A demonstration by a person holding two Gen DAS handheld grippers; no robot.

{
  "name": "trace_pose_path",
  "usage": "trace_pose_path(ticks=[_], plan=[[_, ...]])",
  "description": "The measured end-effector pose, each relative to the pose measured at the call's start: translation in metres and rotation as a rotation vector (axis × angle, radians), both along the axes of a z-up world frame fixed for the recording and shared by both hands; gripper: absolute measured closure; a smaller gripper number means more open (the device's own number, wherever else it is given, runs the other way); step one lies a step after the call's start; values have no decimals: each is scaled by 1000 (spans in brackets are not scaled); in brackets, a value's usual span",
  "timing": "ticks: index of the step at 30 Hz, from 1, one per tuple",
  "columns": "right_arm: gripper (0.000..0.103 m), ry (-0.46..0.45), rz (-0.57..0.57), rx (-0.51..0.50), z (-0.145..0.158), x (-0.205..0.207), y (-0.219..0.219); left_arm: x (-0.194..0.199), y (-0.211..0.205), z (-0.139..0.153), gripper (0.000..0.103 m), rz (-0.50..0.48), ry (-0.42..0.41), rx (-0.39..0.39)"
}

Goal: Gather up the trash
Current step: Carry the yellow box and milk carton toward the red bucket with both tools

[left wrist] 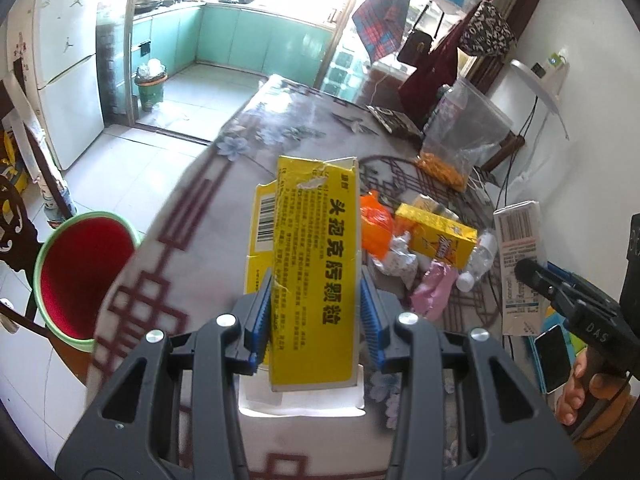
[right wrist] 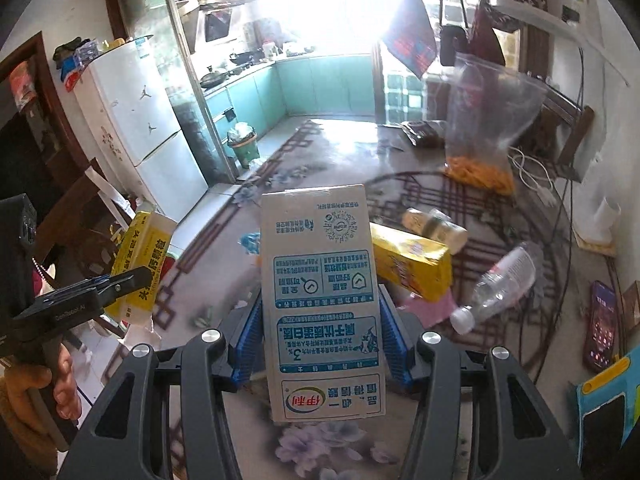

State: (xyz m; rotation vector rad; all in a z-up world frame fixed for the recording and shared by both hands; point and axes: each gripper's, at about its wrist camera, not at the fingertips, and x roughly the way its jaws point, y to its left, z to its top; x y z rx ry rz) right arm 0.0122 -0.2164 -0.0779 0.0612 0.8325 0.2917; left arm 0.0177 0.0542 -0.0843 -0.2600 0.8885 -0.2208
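Left wrist view only: red-lined bin (left wrist: 86, 272) at 9 o'clock, beside counter (left wrist: 192, 216) | Right wrist view only: phone (right wrist: 600, 326) at 3 o'clock | left tool (left wrist: 316, 312) clamps yellow medicine box (left wrist: 316, 264), lifted | right tool (right wrist: 322, 326) clamps white milk carton (right wrist: 322, 304) above counter.

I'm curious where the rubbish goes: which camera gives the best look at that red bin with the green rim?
The left wrist view: the red bin shows its open mouth beside the table. In the right wrist view, it is almost wholly hidden behind the yellow box.
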Motion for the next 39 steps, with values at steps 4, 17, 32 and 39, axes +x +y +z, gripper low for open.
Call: trace_pose_path(ticks=[4, 17, 32, 39], plan=[[52, 0, 10, -12, 4, 2, 31, 2, 29, 3, 65, 15, -8, -4], [52, -48, 10, -49, 24, 13, 130, 25, 127, 2, 65, 44, -22, -8], [52, -45, 56, -66, 21, 26, 229, 48, 189, -12, 65, 8, -2, 0], [52, -23, 100, -72, 12, 35, 263, 52, 216, -23, 65, 39, 21, 7]])
